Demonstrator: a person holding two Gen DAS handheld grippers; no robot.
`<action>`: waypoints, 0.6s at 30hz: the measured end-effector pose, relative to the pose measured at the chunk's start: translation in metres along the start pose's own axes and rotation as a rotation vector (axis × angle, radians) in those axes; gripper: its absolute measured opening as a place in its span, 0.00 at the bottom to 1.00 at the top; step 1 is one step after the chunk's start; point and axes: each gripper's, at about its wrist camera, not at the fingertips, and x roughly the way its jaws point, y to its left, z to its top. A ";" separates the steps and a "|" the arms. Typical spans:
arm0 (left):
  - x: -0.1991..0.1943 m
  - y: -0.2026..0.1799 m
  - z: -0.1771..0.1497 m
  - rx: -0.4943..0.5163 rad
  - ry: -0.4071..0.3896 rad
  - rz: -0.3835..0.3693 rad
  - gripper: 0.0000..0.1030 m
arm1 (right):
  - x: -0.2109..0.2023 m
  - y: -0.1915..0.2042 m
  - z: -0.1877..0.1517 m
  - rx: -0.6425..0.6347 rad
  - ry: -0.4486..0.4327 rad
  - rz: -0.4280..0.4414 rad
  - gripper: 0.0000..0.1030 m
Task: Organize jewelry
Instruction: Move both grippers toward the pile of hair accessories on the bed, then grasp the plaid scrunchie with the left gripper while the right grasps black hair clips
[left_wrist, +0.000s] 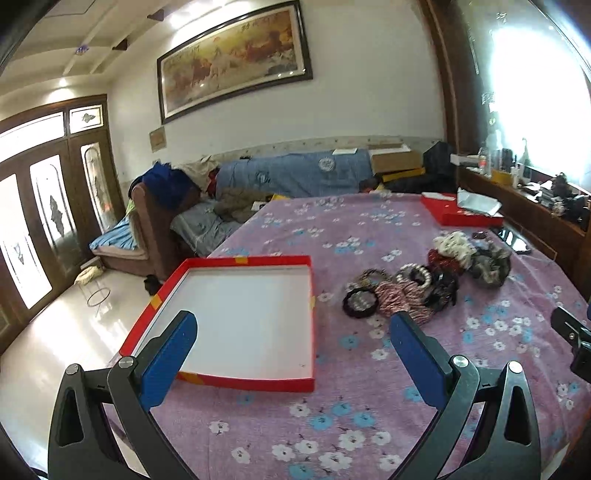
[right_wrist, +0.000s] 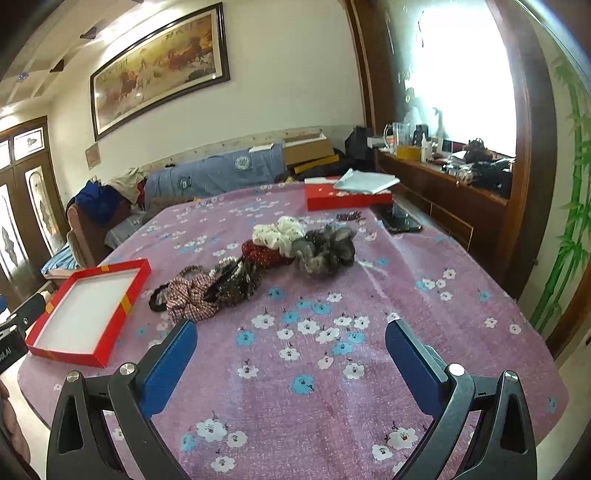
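1. White letters, partly cut off and read as "OLAI", are seen on a black device (right_wrist: 11, 352) at the left edge of the right wrist view.
2. Calligraphy on the framed horse painting (left_wrist: 236, 55) at upper centre is too blurred to be read.

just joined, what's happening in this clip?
Nothing is picked up yet. Both handheld grippers hover over a table with a purple floral cloth, jaws wide open and empty: the left gripper sits by an empty red tray, the right gripper faces a loose pile of scrunchies and hair ties. Farther back are a closed red box with paper on top and a dark phone.
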 end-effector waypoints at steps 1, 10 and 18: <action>0.004 0.001 0.000 -0.004 0.010 -0.001 1.00 | 0.004 -0.001 0.000 0.002 0.007 0.003 1.00; 0.035 -0.019 0.001 0.015 0.118 -0.126 1.00 | 0.040 -0.019 0.007 0.030 0.086 0.047 1.00; 0.074 -0.063 0.011 0.078 0.199 -0.309 0.80 | 0.077 -0.035 0.026 0.029 0.171 0.090 0.91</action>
